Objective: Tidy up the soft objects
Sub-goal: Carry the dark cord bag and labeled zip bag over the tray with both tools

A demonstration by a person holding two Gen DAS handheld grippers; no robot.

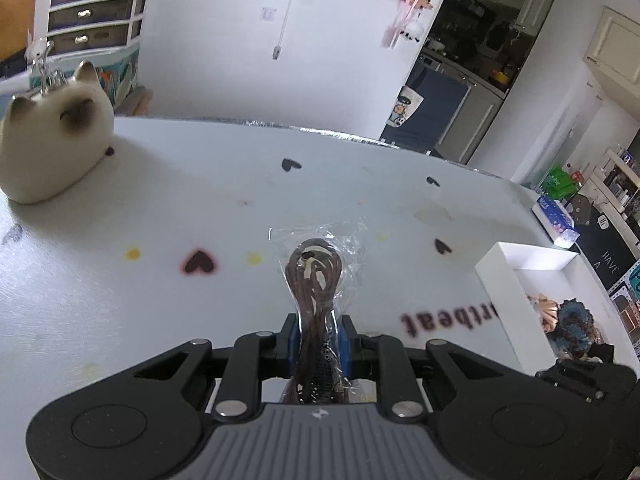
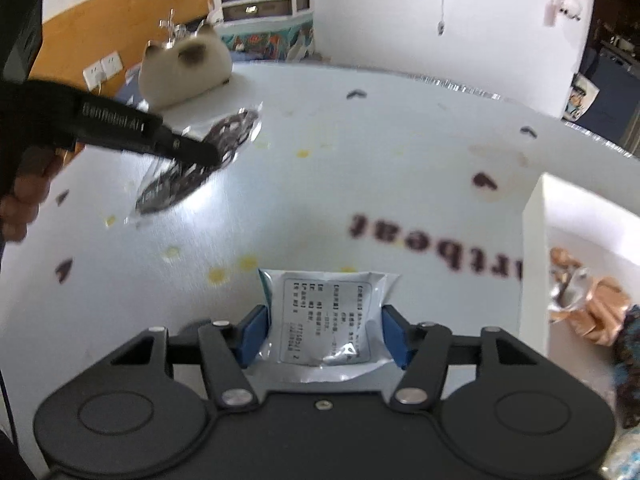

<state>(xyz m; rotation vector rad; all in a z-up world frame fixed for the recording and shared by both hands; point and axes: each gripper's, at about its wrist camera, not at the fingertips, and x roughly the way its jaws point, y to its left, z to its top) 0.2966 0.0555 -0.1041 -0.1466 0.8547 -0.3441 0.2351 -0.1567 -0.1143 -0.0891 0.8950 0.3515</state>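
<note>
**Both grippers loaded, box partly filled**

Left gripper [image 1: 317, 334] is clenched on a clear bag of brown cord [image 1: 316, 276], held above the table [image 1: 160, 280]. Right gripper [image 2: 325, 330] grips a white labelled packet [image 2: 326, 320] between its blue pads [image 2: 253, 334], low over the table. The white box [image 1: 504, 280] at near right already holds a few soft items, copper and blue-patterned. A plush cat [image 1: 52, 148] sits at far left, untouched. Judged roughly midway: two items in transit, cat left.
</note>
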